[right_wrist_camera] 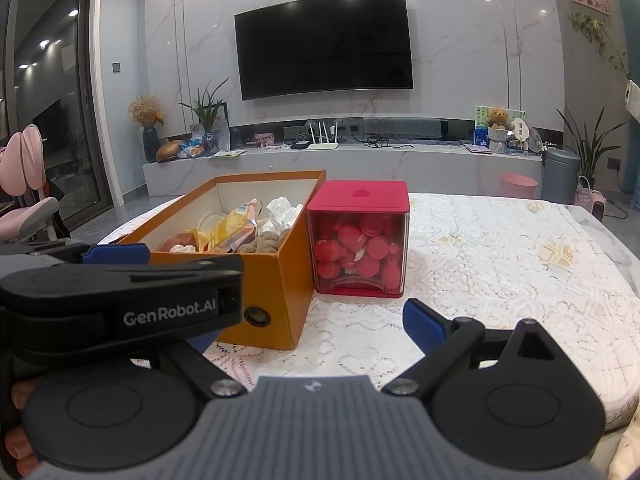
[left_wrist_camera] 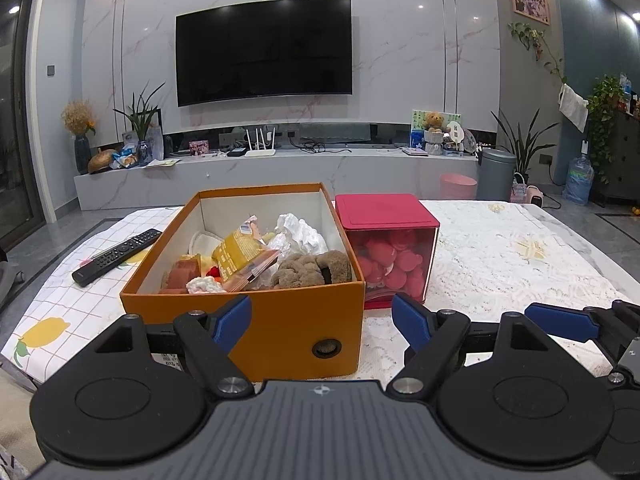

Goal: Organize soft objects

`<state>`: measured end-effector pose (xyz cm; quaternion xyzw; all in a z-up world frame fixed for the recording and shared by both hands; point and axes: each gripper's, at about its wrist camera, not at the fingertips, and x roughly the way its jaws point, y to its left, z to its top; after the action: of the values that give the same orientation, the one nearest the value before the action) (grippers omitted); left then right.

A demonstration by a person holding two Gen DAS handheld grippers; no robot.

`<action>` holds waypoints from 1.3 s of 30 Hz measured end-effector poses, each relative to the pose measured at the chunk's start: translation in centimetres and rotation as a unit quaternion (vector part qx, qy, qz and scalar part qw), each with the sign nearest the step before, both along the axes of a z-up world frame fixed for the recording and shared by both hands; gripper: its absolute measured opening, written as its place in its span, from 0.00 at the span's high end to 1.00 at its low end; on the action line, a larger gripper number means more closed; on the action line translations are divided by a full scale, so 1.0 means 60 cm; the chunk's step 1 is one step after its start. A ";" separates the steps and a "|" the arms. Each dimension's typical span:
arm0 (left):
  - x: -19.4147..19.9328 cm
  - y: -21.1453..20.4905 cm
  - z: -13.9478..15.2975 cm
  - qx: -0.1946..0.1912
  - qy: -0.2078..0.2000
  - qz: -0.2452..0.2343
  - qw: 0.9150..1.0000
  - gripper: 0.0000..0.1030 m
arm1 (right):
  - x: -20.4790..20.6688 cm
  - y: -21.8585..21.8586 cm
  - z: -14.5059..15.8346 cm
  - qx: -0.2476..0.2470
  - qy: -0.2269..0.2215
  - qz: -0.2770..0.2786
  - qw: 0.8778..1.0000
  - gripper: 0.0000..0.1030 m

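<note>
Tools come first, nearest to the cameras. The left tool point(left_wrist_camera: 322, 322) is spread wide and holds nothing; its fingers frame the near short wall of the orange box point(left_wrist_camera: 288, 320). The right tool point(right_wrist_camera: 320, 320) is also spread and empty, and it hovers just to the right, over the lace cloth point(right_wrist_camera: 500, 264) of the bench.

The box runs with its long axis away from the tools. Inside lie the soft things: a brown plush point(left_wrist_camera: 308, 270) at the near right corner, and white crumpled stuff point(left_wrist_camera: 298, 230) behind it. The left tool seems nearer to the plush.

A red container point(left_wrist_camera: 386, 248) touches the right wall of the box. Further left a remote point(left_wrist_camera: 118, 256) lies on the bench.
</note>
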<state>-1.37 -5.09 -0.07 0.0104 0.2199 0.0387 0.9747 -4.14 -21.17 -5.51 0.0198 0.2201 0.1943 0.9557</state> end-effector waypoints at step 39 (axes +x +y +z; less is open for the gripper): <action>0.000 0.003 -0.003 -0.008 0.010 0.004 1.000 0.09 | 0.000 0.000 -0.001 0.002 0.008 0.001 1.000 0.09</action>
<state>-1.39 -4.94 -0.23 0.0021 0.2297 0.0412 0.9724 -4.16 -21.16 -5.57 0.0228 0.2275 0.1952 0.9537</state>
